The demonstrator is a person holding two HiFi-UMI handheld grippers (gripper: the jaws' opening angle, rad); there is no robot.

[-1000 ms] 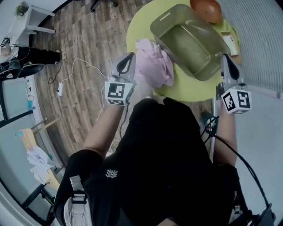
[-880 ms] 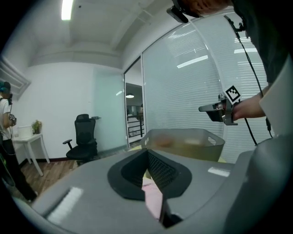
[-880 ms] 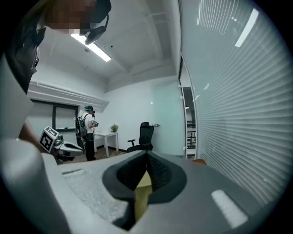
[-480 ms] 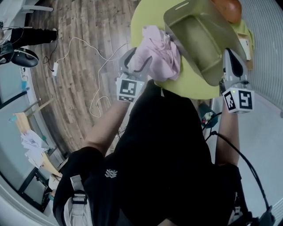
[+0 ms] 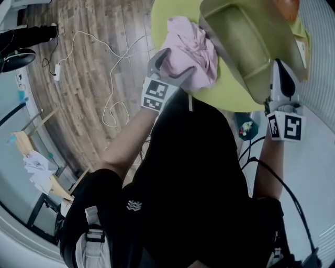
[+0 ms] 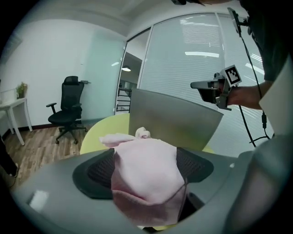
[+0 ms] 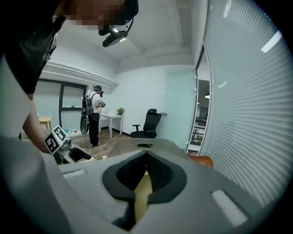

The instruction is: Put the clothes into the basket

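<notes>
A bundle of pink clothes [image 5: 191, 49] hangs at the mouth of the olive-grey basket [image 5: 246, 47], over the round yellow-green table [image 5: 225, 97]. My left gripper [image 5: 170, 60] is under the bundle's near side. In the left gripper view its jaws are opening and stand wide, with the pink clothes [image 6: 144, 173] lying between them and the basket [image 6: 169, 119] just behind. My right gripper [image 5: 278, 70] is at the basket's near right rim, and the basket is tipped toward the clothes. In the right gripper view the right gripper [image 7: 146, 157] is shut on the basket's rim [image 7: 151, 145].
An orange object [image 5: 288, 6] sits on the table beyond the basket. A white cable [image 5: 115, 68] trails over the wooden floor to the left. A black office chair [image 6: 68, 109] and a white side table [image 6: 11, 103] stand further off. A person [image 7: 94, 119] stands in the background.
The left gripper has carried the pink clothes up and right to the basket's mouth, and its jaws have spread. The right gripper has tipped the basket toward the clothes.
</notes>
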